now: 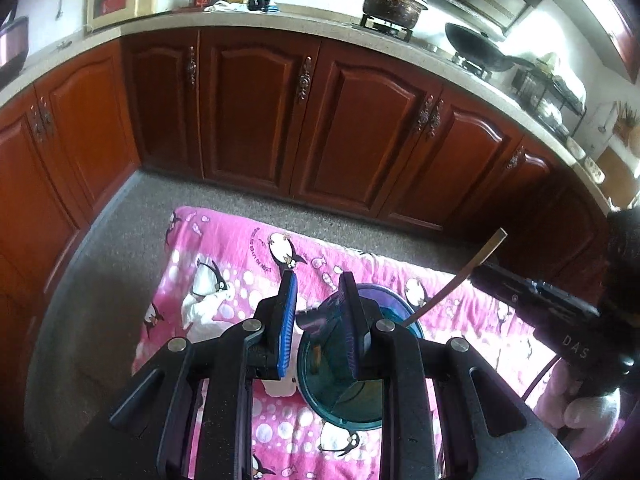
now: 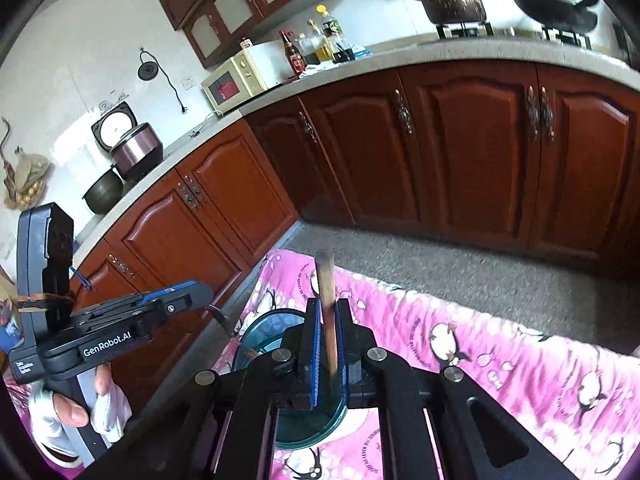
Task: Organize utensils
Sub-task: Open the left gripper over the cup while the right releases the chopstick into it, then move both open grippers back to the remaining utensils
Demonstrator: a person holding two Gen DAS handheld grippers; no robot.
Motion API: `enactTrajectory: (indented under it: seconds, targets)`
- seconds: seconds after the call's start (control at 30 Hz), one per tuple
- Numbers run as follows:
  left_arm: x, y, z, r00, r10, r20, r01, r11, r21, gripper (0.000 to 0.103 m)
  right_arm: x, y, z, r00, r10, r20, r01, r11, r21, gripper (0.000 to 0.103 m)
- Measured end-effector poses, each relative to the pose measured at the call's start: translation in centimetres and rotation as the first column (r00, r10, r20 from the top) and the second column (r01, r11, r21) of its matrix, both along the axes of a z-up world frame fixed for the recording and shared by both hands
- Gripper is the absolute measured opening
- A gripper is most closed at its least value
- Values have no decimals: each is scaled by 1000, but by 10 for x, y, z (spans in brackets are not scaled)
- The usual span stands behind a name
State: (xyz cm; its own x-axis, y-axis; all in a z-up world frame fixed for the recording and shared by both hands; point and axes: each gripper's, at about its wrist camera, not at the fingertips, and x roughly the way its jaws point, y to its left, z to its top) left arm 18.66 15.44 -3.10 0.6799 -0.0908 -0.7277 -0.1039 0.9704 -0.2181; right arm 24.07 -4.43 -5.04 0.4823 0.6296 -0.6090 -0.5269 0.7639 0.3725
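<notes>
A blue-green translucent cup (image 1: 340,376) stands on a pink penguin-print cloth (image 1: 224,248). My left gripper (image 1: 318,316) straddles the cup's near rim, one blue pad outside and one inside; the jaws are partly closed on the cup wall. My right gripper (image 2: 327,344) is shut on a brown wooden stick-like utensil (image 2: 326,280), held upright above the cup (image 2: 272,332). In the left wrist view the same utensil (image 1: 460,276) slants down into the cup, with my right gripper's body at the right edge.
Brown cabinets (image 1: 256,112) under a grey countertop (image 1: 280,20) run behind the table. On the counter stand a microwave (image 2: 236,80), bottles (image 2: 320,44), a pot (image 1: 394,2) and a wok (image 1: 476,46). Grey floor (image 1: 100,280) lies between.
</notes>
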Motion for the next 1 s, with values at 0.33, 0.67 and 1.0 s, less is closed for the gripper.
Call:
enactTrajectory:
  seconds: [0.33,0.67,1.0]
  targets:
    - [-7,6,5,999,32,16,-31,996,-79,53,-10,-20,-8,1000,-9,-22,9,1000,10,31]
    - [-58,-38,27,994,10,107,-18,997,78,62,-58,-79,-6,994,-106,27,107,993,-55,46]
    - [-93,-125,5,984,-150,96,135,980,145,62,-120,-159,-40,969,-245,-9,242,960,-139,48]
